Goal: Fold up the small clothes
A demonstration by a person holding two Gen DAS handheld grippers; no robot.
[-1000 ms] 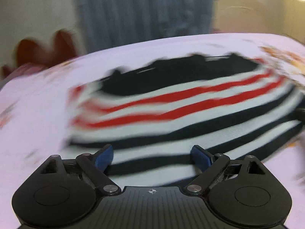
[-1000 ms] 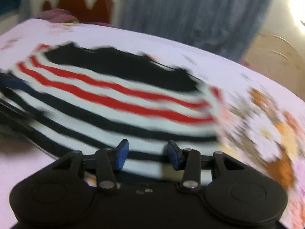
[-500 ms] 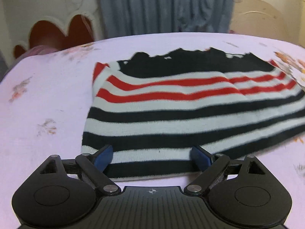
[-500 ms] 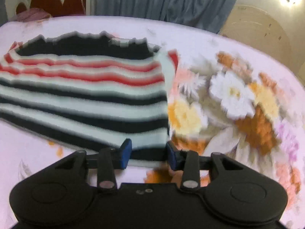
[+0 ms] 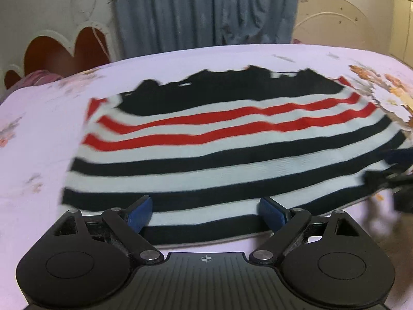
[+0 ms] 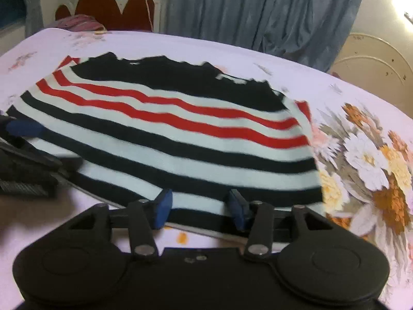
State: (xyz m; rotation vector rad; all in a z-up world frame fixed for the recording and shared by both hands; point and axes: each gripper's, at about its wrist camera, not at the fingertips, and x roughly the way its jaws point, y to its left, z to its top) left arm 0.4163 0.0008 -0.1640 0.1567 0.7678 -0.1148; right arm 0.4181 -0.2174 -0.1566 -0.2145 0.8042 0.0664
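On the bed [image 5: 46, 118], spread over its pale floral sheet, the striped sweater [image 5: 219, 149] lies flat with its black-banded hem toward both cameras and the black part at the far edge. Half a second earlier the right tongs [image 6: 200, 208] looked at the garment's right-hand corner, with the big flower print filling much of that view; now they face the hem further in, with the corner off to their right. Their jaws have just been opening and stand apart at a middling gap, the blue pads hovering at the hem without pinching it; no cloth is drawn up between them. The left tongs [image 5: 205, 213] are spread wide, their pads apart above the hem near the sweater's left side, and that view has shifted only slightly across the fabric.

Nothing is gripped, so the fold itself looks not yet begun; both hands seem to be lining up on the near hem. The sweater lies just ahead of both tongs, its near edge at their tips.
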